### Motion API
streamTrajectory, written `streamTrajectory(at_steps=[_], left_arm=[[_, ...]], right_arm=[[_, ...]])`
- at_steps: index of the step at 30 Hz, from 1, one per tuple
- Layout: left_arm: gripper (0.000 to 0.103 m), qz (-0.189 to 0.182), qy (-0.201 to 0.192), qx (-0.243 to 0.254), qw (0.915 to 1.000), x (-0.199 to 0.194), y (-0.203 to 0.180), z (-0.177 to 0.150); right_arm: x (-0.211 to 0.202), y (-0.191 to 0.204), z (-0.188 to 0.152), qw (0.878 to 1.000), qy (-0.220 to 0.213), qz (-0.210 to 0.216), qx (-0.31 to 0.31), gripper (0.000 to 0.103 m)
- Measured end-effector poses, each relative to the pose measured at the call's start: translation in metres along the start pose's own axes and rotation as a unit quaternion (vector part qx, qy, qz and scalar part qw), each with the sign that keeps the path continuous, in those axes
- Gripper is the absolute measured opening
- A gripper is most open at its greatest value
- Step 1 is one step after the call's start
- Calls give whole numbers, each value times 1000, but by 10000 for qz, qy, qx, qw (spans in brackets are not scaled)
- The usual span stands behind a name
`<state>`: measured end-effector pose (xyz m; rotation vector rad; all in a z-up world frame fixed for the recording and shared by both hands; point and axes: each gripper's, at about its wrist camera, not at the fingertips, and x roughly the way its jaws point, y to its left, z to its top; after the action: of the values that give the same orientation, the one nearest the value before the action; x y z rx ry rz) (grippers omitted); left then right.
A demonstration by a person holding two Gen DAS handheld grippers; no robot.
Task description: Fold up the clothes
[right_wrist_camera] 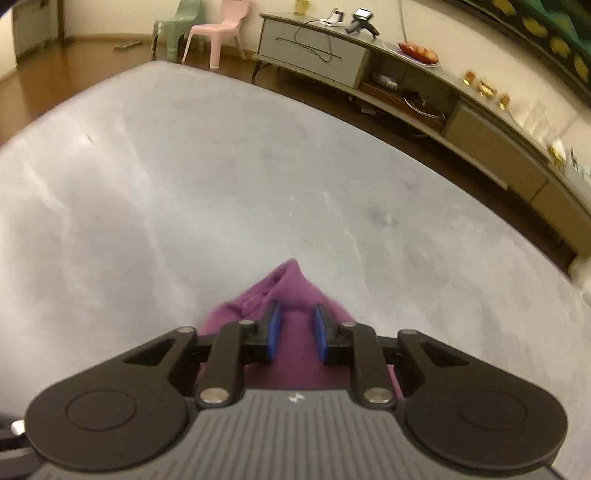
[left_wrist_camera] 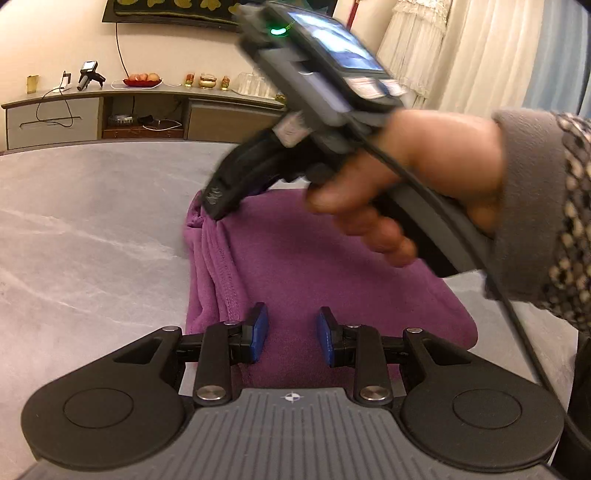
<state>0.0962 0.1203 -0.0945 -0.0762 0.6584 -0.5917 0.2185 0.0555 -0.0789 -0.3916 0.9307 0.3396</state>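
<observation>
Purple garment [left_wrist_camera: 314,266] spread low-centre in the left wrist view, lying on a grey surface [left_wrist_camera: 92,229] that fills the middle of the frame. Left gripper [left_wrist_camera: 291,334] at the bottom centre, blue pads parted with a clear gap, nothing between them, garment showing beneath. Right gripper [left_wrist_camera: 218,199] reaching in from the upper right, held by the right hand [left_wrist_camera: 406,192], tip at the garment's bunched far-left corner; closure there blurred, cannot tell from this view. Sideboard [left_wrist_camera: 147,92] across the upper left, red dish of fruit [left_wrist_camera: 142,79] on top.

In the right wrist view, right gripper [right_wrist_camera: 295,328] at bottom centre, blue pads apart, purple fabric [right_wrist_camera: 288,291] rising in a peak just beyond and between them; no visible pinch. Pink chair [right_wrist_camera: 221,33] and green chair [right_wrist_camera: 181,26] at the top left, sideboard [right_wrist_camera: 424,85] running down the upper right.
</observation>
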Motion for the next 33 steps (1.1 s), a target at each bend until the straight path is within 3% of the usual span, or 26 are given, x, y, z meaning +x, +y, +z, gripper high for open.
streamTrajectory(at_steps=[3, 7, 10, 12, 16, 19, 23, 28, 33], left_arm=[[31, -62, 6, -46, 10000, 0, 2, 0], [31, -84, 9, -58, 9999, 1, 3, 0], [31, -112, 6, -90, 9999, 1, 4, 0], [31, -142, 6, -133, 9998, 0, 5, 0], [32, -254, -15, -385, 9989, 0, 13, 1], [32, -388, -36, -729, 9966, 0, 21, 2], [32, -593, -119, -1257, 9902, -2, 32, 3], [33, -564, -452, -1402, 9875, -20, 32, 5], [33, -417, -313, -1242, 9909, -14, 24, 4]], right_arm=[[-11, -2, 3, 9998, 182, 44, -34, 20], [-58, -29, -18, 9961, -414, 408, 668, 19], [-31, -33, -32, 9970, -332, 346, 609, 17], [-37, -45, -31, 9946, -464, 575, 730, 17], [-100, -64, -46, 9853, -943, 690, 1243, 20], [-137, -60, -89, 9831, -1176, 680, 1226, 20], [-105, -58, -140, 9916, -567, 260, 1130, 18], [-105, -78, -147, 9823, -834, 261, 1657, 18], [-159, -55, -171, 9810, -1223, 321, 1471, 25]])
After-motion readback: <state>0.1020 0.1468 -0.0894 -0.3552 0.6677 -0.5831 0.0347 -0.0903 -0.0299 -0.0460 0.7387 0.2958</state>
